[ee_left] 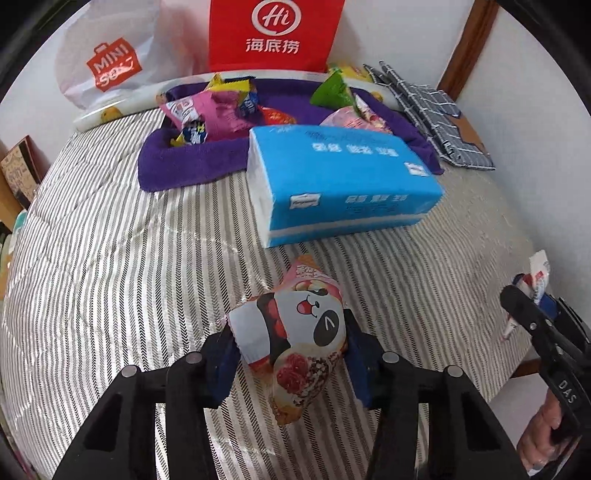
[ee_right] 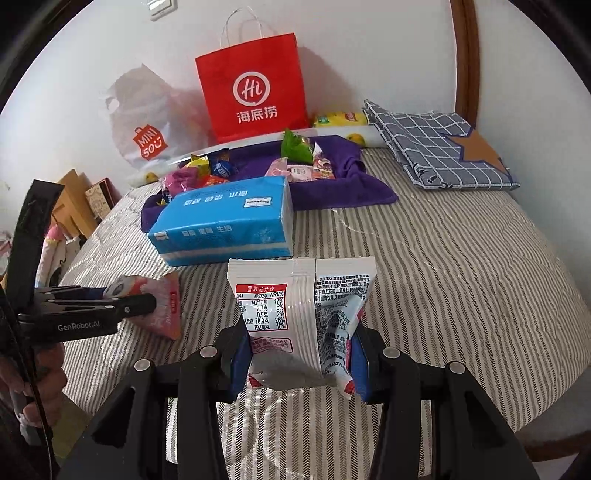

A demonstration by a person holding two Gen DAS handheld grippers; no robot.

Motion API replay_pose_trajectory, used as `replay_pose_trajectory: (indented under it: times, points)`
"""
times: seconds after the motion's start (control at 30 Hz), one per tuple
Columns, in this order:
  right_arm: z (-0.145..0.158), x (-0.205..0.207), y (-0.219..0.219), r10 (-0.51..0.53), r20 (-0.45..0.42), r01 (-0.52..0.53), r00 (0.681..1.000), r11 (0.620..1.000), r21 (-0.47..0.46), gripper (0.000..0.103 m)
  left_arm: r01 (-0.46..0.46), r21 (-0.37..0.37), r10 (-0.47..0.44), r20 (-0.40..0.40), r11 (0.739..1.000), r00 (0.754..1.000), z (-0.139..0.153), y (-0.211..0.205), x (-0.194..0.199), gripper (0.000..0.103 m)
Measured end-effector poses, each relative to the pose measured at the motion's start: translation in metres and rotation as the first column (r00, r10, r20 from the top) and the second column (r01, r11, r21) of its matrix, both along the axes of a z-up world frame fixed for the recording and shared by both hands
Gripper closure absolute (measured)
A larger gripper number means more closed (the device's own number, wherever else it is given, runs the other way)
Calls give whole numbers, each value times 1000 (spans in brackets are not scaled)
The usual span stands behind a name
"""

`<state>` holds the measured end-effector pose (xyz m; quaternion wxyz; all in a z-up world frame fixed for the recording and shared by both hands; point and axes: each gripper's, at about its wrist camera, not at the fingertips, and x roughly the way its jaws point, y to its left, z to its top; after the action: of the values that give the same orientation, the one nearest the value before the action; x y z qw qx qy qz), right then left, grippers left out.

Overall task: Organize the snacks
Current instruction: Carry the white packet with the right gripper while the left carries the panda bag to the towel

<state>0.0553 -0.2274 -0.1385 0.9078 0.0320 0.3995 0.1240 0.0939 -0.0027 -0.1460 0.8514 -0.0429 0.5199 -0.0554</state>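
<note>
My left gripper (ee_left: 291, 354) is shut on a pink panda snack packet (ee_left: 295, 343) and holds it above the striped bed cover; it also shows in the right wrist view (ee_right: 162, 306). My right gripper (ee_right: 299, 354) is shut on a white snack packet (ee_right: 299, 317), its nutrition label facing the camera; it also shows at the right edge of the left wrist view (ee_left: 537, 284). A purple towel (ee_left: 184, 162) folded into a nest at the back holds several snack packets (ee_left: 210, 110).
A blue tissue pack (ee_left: 343, 181) lies in front of the towel. A red paper bag (ee_left: 273, 33) and a white Miniso bag (ee_left: 110, 66) stand against the wall. A folded checked cloth (ee_right: 436, 147) lies back right. Boxes (ee_right: 88, 199) stand left of the bed.
</note>
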Motion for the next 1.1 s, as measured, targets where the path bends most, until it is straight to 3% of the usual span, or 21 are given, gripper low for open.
replay_pose_trajectory:
  times: [0.5, 1.1]
  points:
    - [17, -6, 2, -11, 25, 12, 1000, 1000, -8, 58, 39, -44, -34, 101, 998, 994, 34, -2, -15, 56]
    - [77, 21, 21, 20, 107, -21, 994, 1000, 9, 58, 46, -72, -27, 241, 996, 970, 99, 4, 7, 56]
